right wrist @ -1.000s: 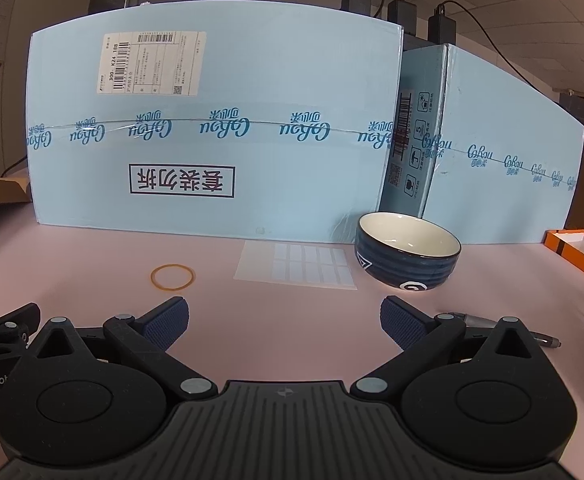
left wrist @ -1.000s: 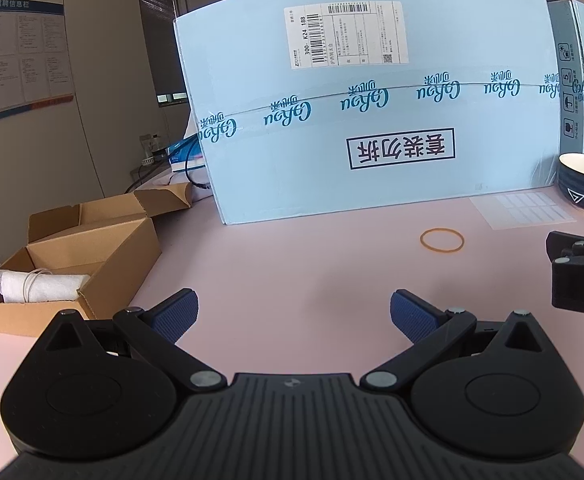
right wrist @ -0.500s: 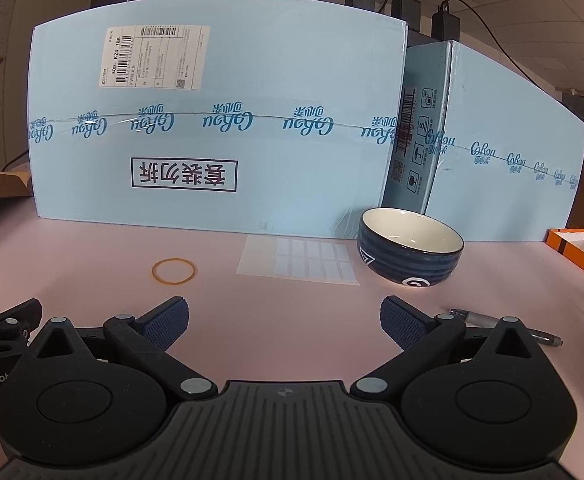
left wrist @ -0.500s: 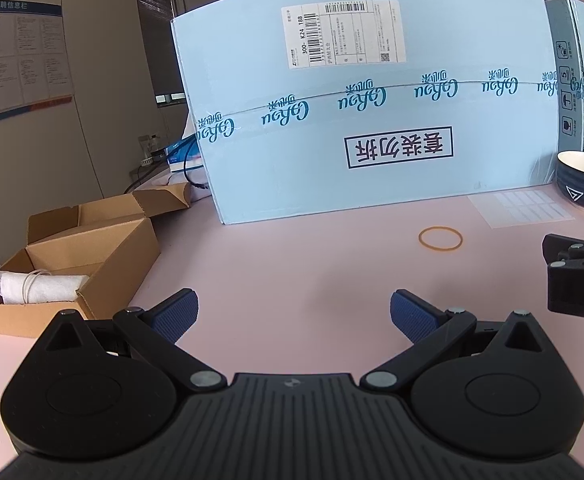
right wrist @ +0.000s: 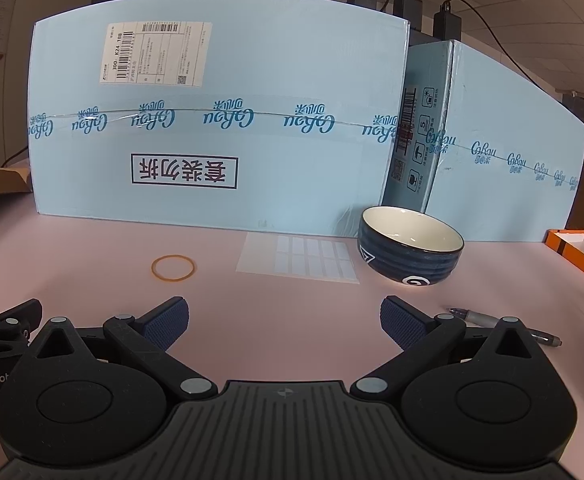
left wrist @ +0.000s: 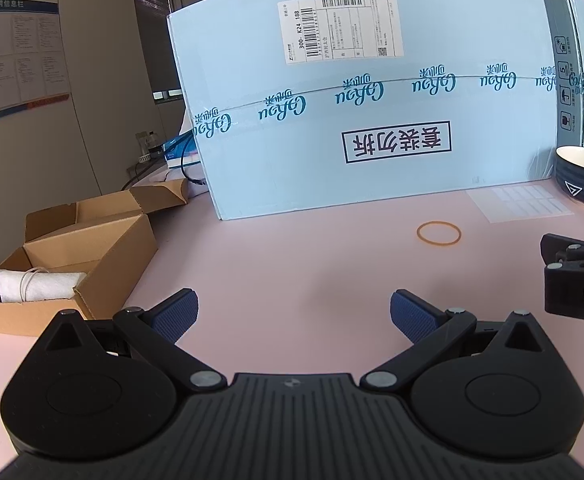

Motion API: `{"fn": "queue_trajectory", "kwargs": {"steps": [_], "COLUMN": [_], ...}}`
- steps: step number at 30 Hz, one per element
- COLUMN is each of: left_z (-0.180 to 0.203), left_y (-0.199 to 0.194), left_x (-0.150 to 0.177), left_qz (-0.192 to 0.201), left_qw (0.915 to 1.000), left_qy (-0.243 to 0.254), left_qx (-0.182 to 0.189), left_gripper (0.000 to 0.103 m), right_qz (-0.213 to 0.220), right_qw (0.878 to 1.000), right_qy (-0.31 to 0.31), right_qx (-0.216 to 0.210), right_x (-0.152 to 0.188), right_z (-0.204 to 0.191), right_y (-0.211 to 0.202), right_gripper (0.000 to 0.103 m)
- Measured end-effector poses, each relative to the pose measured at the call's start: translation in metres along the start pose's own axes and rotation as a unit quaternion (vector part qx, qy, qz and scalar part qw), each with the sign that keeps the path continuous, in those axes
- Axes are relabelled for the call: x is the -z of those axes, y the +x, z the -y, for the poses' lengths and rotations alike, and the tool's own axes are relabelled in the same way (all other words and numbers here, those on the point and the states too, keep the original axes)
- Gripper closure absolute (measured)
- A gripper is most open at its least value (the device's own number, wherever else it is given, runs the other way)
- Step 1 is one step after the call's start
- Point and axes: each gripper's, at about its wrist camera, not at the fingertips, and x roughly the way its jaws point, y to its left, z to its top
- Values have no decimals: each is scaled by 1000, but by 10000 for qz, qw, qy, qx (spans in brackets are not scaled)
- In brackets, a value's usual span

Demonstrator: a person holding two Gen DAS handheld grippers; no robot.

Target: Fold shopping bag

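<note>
- Left gripper (left wrist: 294,312): jaws spread wide, nothing between the blue pads, hovering low over the pink table (left wrist: 292,256).
- Right gripper (right wrist: 284,318): jaws equally wide, empty, just beside the left one; each tool's black body shows at the edge of the other's view.
- Shopping bag: not identifiable in either view. A rolled white bundle (left wrist: 37,286), tied with a thin band, lies in the open cardboard box (left wrist: 103,256) at far left; whether that is the bag cannot be told.
- Step in hand, as judged: pre-start. No fold has begun and nothing is grasped.
- Next move calls for: locating the bag and laying it flat on the bare stretch ahead of both grippers. If the bundle is the bag, the left gripper is the nearer one to reach into the box.
- Open room: broad bare table between the grippers and the big blue carton (right wrist: 219,128).
- Edges and clutter: rubber band (right wrist: 173,267) ahead, sticker sheet (right wrist: 298,258) and blue bowl (right wrist: 410,250) toward the right, pen (right wrist: 488,320) close beside the right gripper's right finger, orange box (right wrist: 580,250) at far right. The blue carton walls off the back.
</note>
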Motion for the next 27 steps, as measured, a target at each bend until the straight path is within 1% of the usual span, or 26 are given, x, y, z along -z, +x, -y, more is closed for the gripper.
{"fn": "queue_trajectory", "kwargs": {"steps": [9,10,14,17,20,24,27], "left_z": [1,2,2,2,2,3,3], "left_y": [-1,3,2,1,0,0,3], "left_x": [0,-4,-4,-2,-2,-2,-2], "left_qz": [-39,-76,-89,-71,-72,-102,-218], "left_qw": [10000,10000,10000,10000,10000,9999,9997], "left_qy": [12,12,13,33,43,55,86], "left_qx": [-21,-33,-33,-22,-5,15,0], "left_gripper": [0,0,0,0,0,0,0], "right_qz": [-72,-78,-69,-66,-145,-202,-255], "right_qw": [9999,9999,9997,9989,9980,9985,9985], "right_qy": [-1,-4,39,221,298,140,-13], "right_qx": [-81,-98,-240,-420,-537,-482,-476], "right_x": [0,-1,-3,-4,-4,-2,-1], "right_z": [-1,-1,3,9,10,3,-1], "right_y": [1,1,-1,-1,1,3,4], "right_gripper": [0,0,0,0,0,0,0]}}
